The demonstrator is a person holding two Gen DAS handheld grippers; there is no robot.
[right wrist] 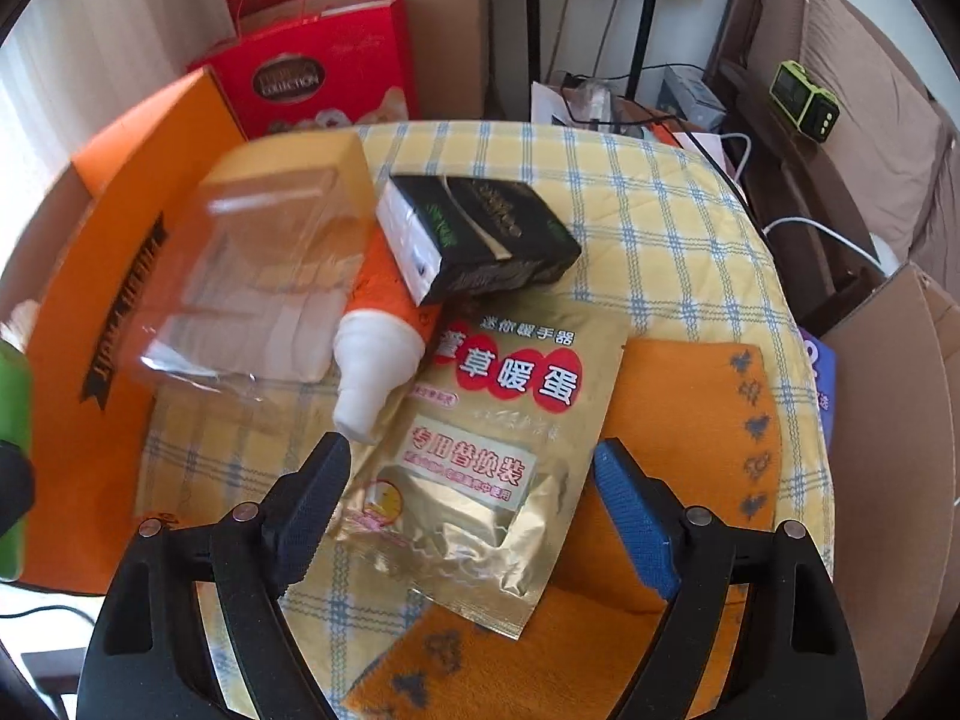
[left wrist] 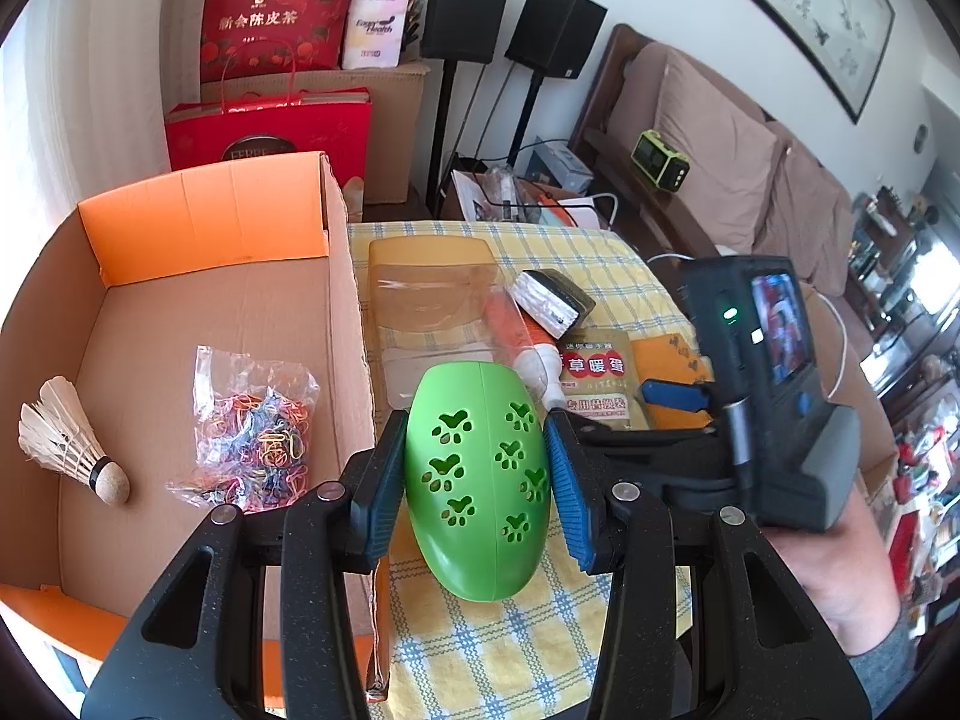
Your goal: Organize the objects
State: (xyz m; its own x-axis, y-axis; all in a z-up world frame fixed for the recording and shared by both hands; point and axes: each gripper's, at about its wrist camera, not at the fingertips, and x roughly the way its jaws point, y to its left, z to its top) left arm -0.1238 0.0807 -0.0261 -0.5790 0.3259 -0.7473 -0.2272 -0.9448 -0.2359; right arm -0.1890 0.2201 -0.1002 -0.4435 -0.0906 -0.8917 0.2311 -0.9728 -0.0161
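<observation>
Left wrist: left tool (left wrist: 477,468) pinches the green egg (left wrist: 480,480) (tilted down) — right tool (right wrist: 474,510) spread above the gold pouch (right wrist: 480,450).

The egg-shaped shell (left wrist: 477,480) is bright green with paw-print cutouts. The tablecloth (right wrist: 660,198) is yellow with blue-and-white checks. The pouch (right wrist: 498,420) is gold with red ovals.

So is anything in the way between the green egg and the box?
Only the box's near side wall. The left gripper holds the green egg right beside it, so the egg must go over that wall. Inside, the floor beyond the shuttlecock and rubber-band bag looks free.
</observation>
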